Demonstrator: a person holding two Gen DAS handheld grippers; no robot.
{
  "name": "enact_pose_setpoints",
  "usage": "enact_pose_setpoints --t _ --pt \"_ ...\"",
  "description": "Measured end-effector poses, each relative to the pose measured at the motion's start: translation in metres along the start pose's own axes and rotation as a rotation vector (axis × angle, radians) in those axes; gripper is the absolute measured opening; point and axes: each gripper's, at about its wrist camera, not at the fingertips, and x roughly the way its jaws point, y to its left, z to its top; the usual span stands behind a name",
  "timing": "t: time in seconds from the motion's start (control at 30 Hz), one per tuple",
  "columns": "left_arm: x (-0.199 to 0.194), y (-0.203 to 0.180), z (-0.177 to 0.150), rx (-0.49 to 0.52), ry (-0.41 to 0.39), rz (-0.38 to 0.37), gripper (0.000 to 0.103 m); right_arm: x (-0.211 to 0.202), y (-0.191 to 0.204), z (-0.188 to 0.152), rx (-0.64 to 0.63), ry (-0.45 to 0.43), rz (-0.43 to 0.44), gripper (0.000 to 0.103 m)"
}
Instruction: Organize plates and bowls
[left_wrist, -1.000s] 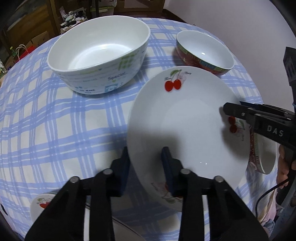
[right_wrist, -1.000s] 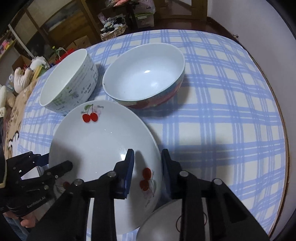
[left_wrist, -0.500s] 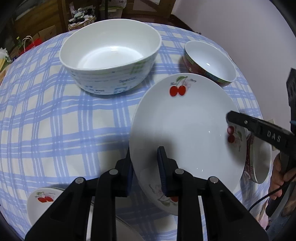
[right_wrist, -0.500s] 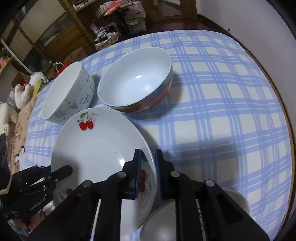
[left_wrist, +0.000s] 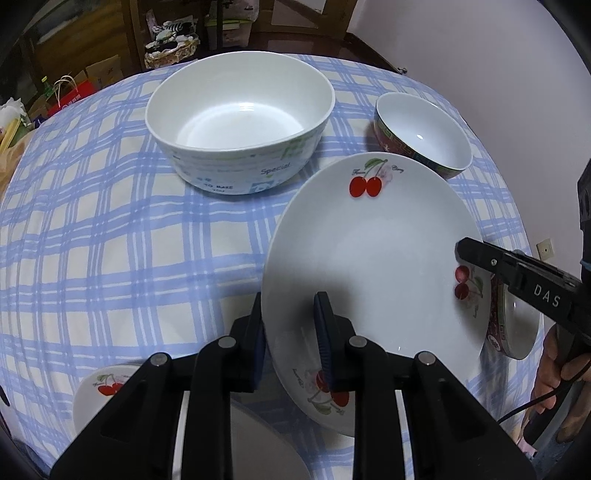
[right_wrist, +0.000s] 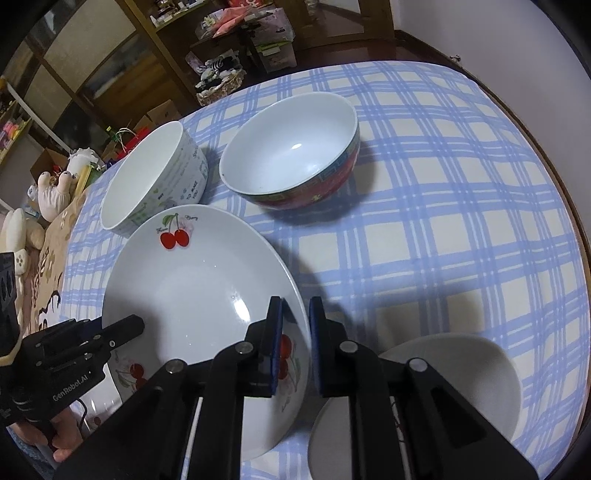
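Cherry plate (left_wrist: 373, 258): we hold it by two opposite edges, tilted, lifted off the checked surface (left_wrist: 110, 240), in front of the two big bowls.
Left tongs (left_wrist: 290, 343): narrow, pads pinching the plate's near rim, one pad above and one below it.
Right tongs (right_wrist: 295, 343): narrow too, clamped across the rim by the cherry print on the opposite side.
Step in hand: we judge this a two-handed carry toward the other plates.
How to do it well: we move both hands together and level, so neither grip twists the glazed rim loose.
Likely target: a smaller cherry plate (left_wrist: 107, 391) sits low beside the left tongs, partly hidden; it looks like the stacking partner.
Things to clear: the white lettered bowl (left_wrist: 240, 122) and the red-banded bowl (right_wrist: 291, 155) stand close beyond the plate; another bowl (right_wrist: 443, 373) lies just beside the right tongs.
Risk: a slip of either pad tips the plate onto that near bowl.
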Motion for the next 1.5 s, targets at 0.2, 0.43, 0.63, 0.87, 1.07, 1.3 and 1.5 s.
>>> enact_pose_setpoints --t 0.2,0.43,0.63,0.87,1.07,1.3,1.5 --pt "-0.003 0.000 0.000 -0.025 0.003 -0.005 0.024 -0.009 0.008 -0.003 -0.017 -0.016 -0.001 0.015" --pt "-0.020 0.004 -0.002 -0.029 -0.011 0.003 0.024 -0.020 0.015 -0.005 -0.007 -0.031 0.023 0.015" --pt "-0.037 0.013 -0.010 -0.040 -0.024 0.007 0.024 -0.033 0.032 -0.011 -0.017 -0.041 0.033 0.014" --pt "-0.071 0.030 -0.026 -0.052 -0.044 0.024 0.024 -0.051 0.061 -0.021 -0.045 -0.046 0.044 0.014" --pt "-0.099 0.044 -0.041 -0.046 -0.072 0.048 0.024 -0.065 0.084 -0.033 -0.058 -0.055 0.065 0.014" --pt "-0.123 0.064 -0.065 -0.069 -0.085 0.057 0.025 -0.079 0.113 -0.051 -0.074 -0.065 0.079 0.014" --pt "-0.142 0.073 -0.081 -0.057 -0.116 0.085 0.025 -0.089 0.132 -0.069 -0.095 -0.074 0.091 0.014"
